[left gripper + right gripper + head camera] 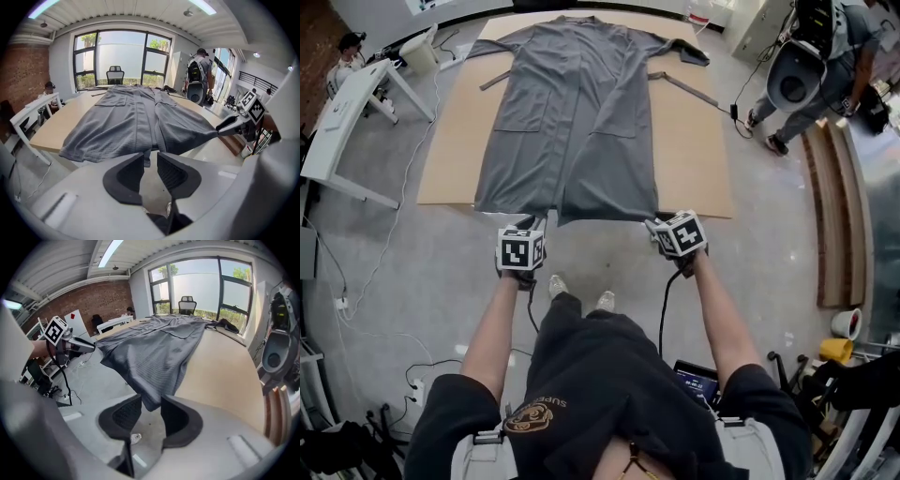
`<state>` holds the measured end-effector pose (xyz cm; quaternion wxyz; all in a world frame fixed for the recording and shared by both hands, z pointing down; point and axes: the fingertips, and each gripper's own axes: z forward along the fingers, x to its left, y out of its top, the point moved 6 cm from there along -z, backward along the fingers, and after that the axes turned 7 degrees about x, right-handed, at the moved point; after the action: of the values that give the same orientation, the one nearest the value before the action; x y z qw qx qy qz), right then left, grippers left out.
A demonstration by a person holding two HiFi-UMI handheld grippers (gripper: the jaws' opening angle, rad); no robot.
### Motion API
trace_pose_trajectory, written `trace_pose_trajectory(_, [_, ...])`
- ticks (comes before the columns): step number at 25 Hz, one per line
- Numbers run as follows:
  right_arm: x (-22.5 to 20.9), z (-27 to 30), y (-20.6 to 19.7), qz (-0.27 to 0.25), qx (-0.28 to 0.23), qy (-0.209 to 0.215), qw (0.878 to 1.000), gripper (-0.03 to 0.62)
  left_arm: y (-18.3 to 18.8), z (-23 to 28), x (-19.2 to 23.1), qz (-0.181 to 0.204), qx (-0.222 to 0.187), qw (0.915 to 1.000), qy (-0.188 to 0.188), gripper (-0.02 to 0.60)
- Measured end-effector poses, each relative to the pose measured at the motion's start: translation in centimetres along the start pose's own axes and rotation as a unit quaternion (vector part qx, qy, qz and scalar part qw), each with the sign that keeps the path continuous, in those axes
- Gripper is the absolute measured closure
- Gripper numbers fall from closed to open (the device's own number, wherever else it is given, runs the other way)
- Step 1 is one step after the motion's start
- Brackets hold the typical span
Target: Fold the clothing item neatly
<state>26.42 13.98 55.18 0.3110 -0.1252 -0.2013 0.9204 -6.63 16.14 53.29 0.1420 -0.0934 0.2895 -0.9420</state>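
Observation:
A grey robe (581,103) lies spread flat, front up, on a tan board (694,141), its near hem hanging over the board's front edge. My left gripper (528,223) is at the hem's left part and my right gripper (656,227) at its right corner. In the left gripper view the jaws (150,161) stand apart with a thin strip of hem (146,157) between their tips. In the right gripper view the jaws (151,404) are also apart, and the hem corner (151,397) droops into the gap. The cloth runs taut toward both grippers.
A white table (347,103) stands at the left with cables on the floor around it. A person with a backpack device (825,66) stands at the far right. Wooden planks (839,216) lie along the right, with tape rolls (846,323) near them.

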Motion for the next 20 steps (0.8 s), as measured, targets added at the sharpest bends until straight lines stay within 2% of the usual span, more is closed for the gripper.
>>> trace_pose_trajectory(4, [-0.2, -1.5, 0.9, -0.007, -0.031, 0.001, 0.999, 0.474, 3.5, -1.4, -0.3, 0.017, -0.033, 0.9993, 0.008, 0.502])
trace_pose_trajectory(8, [-0.4, -3.5, 3.5, -0.014, -0.075, -0.01, 0.997, 0.48, 8.3, -2.6, -1.5, 0.045, -0.071, 0.9965, 0.002, 0.523])
trace_pose_trajectory(15, [-0.9, -5.6, 10.6, -0.024, -0.137, -0.021, 0.99, 0.49, 17.0, -2.7, -1.9, 0.094, -0.11, 0.9894, -0.007, 0.571])
trace_pose_trajectory(20, [-2.2, -6.1, 16.8, -0.026, -0.166, -0.032, 0.985, 0.493, 22.2, -1.2, -0.7, 0.113, -0.124, 0.9853, -0.028, 0.572])
